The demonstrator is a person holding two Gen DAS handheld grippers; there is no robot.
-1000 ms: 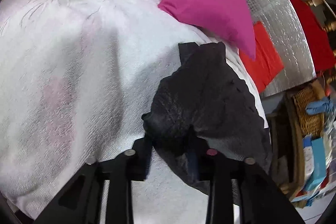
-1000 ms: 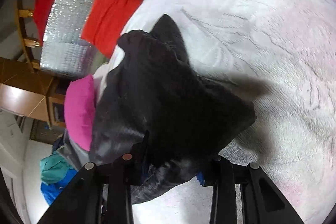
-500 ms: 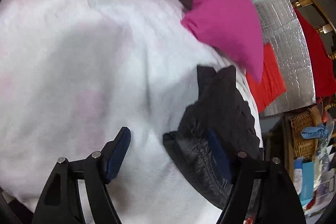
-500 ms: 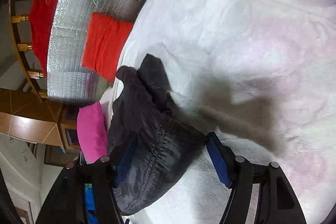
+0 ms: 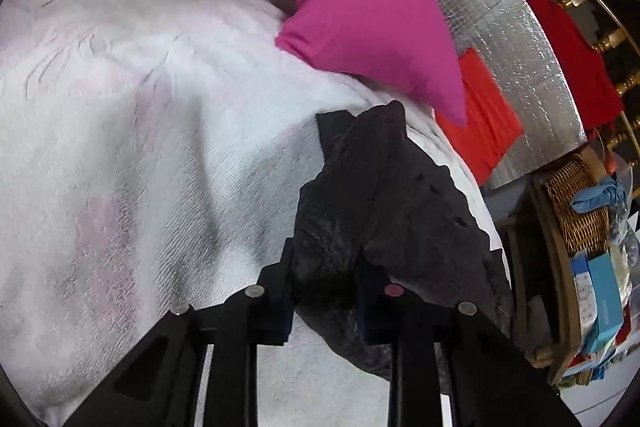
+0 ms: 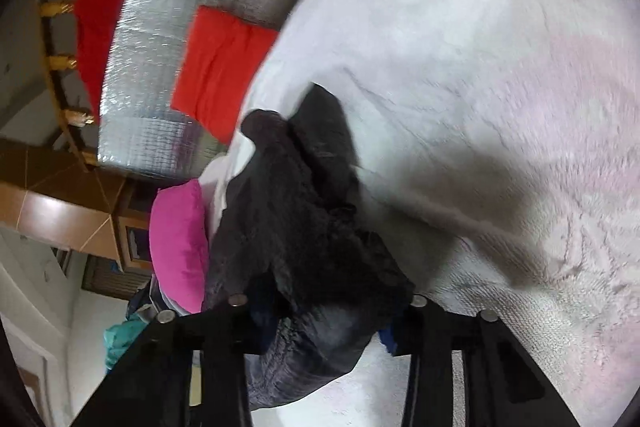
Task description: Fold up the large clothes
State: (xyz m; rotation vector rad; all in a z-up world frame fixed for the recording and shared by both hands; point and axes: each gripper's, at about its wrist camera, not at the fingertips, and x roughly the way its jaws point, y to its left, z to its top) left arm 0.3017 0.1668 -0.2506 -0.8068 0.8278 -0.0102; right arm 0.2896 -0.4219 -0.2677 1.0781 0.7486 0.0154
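Both grippers have just been closing, and each now has a bunch of the dark garment [image 5: 384,211] pinched between its jaws: the left gripper [image 5: 326,291] on one bunched end, the right gripper [image 6: 328,319] on a thicker wad. The garment sits crumpled at the edge of the bed [image 5: 168,131], just below the pink pillow [image 5: 372,27]. Risk here: the right one looks to have several layers, so lifting could drag the whole lump up instead of spreading it, or slide it off the edge.
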